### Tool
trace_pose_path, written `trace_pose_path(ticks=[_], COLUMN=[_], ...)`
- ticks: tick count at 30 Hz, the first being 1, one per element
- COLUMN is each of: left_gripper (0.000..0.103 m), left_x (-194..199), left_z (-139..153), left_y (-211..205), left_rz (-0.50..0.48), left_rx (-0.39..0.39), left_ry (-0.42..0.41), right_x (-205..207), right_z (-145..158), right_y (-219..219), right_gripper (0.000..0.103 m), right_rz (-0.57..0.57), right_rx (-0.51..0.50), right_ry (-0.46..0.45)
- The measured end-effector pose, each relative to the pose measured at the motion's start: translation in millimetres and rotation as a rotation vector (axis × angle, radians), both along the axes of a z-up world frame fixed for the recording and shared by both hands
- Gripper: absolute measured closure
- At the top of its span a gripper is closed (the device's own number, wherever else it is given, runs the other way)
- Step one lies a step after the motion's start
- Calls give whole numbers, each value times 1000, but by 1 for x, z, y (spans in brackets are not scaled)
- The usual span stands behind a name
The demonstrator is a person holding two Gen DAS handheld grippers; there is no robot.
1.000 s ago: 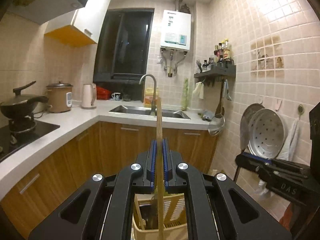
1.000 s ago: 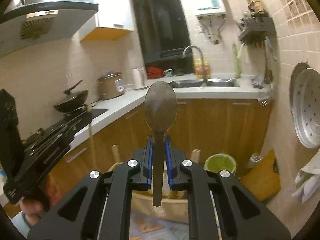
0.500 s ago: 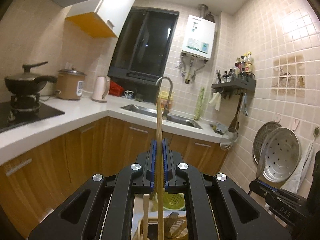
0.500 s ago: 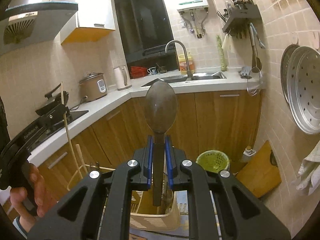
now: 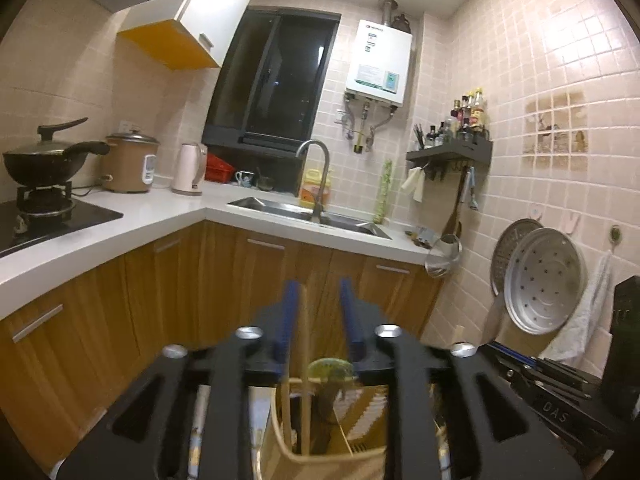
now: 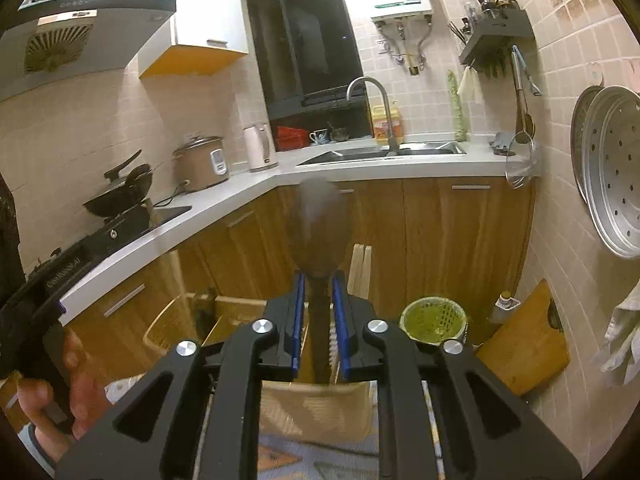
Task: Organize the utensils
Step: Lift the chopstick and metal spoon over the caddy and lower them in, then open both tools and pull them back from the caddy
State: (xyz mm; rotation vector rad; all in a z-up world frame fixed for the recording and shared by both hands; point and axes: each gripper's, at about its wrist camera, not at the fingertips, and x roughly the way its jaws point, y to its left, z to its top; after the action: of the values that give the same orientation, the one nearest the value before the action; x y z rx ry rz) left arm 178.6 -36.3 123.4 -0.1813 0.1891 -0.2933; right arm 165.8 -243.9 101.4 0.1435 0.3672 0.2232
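My left gripper is open, its blue jaws apart. A thin wooden chopstick stands loose between them, its lower end inside the beige utensil basket below. My right gripper has its jaws slightly apart around the dark handle of a blurred dark spoon; the jaws no longer press it. The spoon's handle reaches down into the same basket, which also holds pale wooden utensils. The left gripper's handle and the hand holding it show at the left.
A white counter with a wok, rice cooker, kettle and sink runs behind. Steamer trays hang on the right wall. A green bin and a wooden board stand on the floor near the basket.
Both grippers have come down over the basket. The left jaws have opened and let go of the chopstick. The right jaws have parted and the spoon has slid down, blurred.
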Motion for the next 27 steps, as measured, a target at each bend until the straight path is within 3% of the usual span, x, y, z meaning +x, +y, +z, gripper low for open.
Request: trace_pose_path(ticks=[5,7,11,16,19,22,27], left_gripper=[57,37,33,16,15,15,15], left_x=[-46,-63,-106,-147,-166,-180,-183], left_z=[15,22,40,39,21,-4,-44], left_y=[18,25,44,67,68,58,43], left_rz=[-31,-37,-31,-34,16,120,145], left_rx=[9,2,-35,-69,-15,44,43], left_ry=[-32,-52,-60,-26,23,44,49], right_x=[-48,-72,-116,-164,-180,-186,-180], right_z=[15,25,46,47,27,2,-35], right_y=[-2,-1,4,6,3,2,-8], right_gripper=[43,42,33,19,8,8,8], right_rz=[10,12,7,-43,-75,-116,-174], right_rx=[-20,-30,-58,-87,-48,-48,-1], right_ry=[-69,-100,-168,-218,-224,-199,-169])
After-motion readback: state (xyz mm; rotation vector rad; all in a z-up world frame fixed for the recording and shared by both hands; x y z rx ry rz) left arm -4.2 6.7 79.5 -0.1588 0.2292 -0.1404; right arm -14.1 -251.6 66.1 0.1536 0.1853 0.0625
